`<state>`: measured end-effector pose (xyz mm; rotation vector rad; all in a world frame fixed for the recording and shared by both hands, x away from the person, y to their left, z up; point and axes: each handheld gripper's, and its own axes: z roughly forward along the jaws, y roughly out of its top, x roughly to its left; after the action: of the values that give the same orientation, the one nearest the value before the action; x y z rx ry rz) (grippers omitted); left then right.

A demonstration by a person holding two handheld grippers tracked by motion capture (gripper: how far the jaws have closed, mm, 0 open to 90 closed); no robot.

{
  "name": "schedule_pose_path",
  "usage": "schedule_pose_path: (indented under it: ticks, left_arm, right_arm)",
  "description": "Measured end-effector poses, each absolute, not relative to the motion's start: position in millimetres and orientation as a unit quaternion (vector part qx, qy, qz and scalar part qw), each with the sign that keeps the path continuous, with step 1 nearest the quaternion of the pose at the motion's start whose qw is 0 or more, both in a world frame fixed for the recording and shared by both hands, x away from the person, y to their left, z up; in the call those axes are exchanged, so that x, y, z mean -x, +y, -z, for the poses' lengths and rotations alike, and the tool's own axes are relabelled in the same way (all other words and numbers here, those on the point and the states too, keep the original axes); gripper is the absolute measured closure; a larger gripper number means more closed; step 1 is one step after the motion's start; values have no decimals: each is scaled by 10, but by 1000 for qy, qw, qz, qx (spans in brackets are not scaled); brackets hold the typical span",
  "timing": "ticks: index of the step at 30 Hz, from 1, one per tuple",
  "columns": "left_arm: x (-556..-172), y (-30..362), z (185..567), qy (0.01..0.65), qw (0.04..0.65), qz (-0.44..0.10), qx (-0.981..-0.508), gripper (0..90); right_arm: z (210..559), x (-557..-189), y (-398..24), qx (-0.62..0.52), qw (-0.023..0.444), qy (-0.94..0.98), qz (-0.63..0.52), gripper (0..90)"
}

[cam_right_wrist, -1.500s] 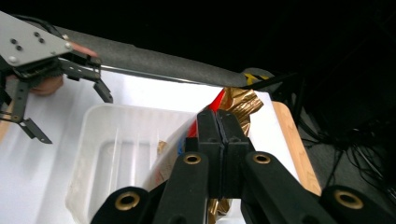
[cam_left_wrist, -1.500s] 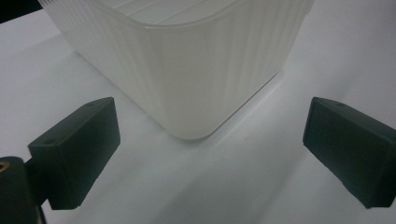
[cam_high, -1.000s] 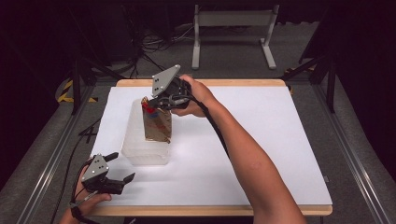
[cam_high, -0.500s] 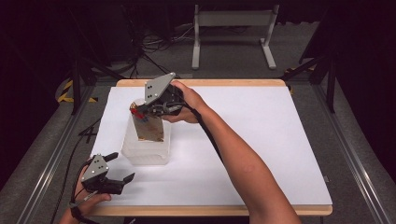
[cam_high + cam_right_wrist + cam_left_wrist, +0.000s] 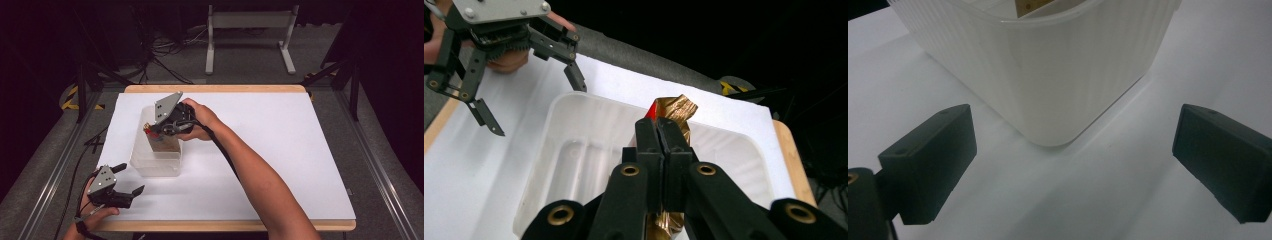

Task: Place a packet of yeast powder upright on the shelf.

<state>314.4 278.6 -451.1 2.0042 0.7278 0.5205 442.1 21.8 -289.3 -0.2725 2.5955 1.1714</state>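
Gold foil packet held over a white plastic bin on the table

The table [image 5: 280, 150] bears the white plastic bin [image 5: 156, 162]. The right gripper [image 5: 161, 131] has its 2 jaws clamped on the gold foil packet [image 5: 672, 116], which hangs inside the bin's rim. The left gripper [image 5: 131, 180] rests nearby, jaws wide apart.

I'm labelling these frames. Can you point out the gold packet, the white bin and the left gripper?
Gold packet [image 5: 677, 114]: right gripper view, crumpled top above the jaws.
White bin [image 5: 1048, 75]: left gripper view, ribbed outer wall.
Left gripper [image 5: 131, 178]: high view, midway between its open fingertips.
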Motion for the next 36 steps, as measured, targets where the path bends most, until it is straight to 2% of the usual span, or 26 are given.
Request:
schedule_pose_path:
  ticks: [24,31,32,36]
  left_arm:
    - [-3143,2785,4502,297,457,-215,-811,48]
    - [-3143,2791,4499,294,458,-215,-811,48]
    - [-3142,2792,4498,294,458,-214,-811,46]
    - [-3140,2791,4495,292,459,-213,-811,46]
  right_arm:
    - [3003,-4403,151,65,140,894,-421,874]
    - [3006,-4394,150,59,146,894,-419,836]
    - [3009,-4390,152,57,149,894,-418,804]
    - [3006,-4373,143,56,154,888,-429,771]
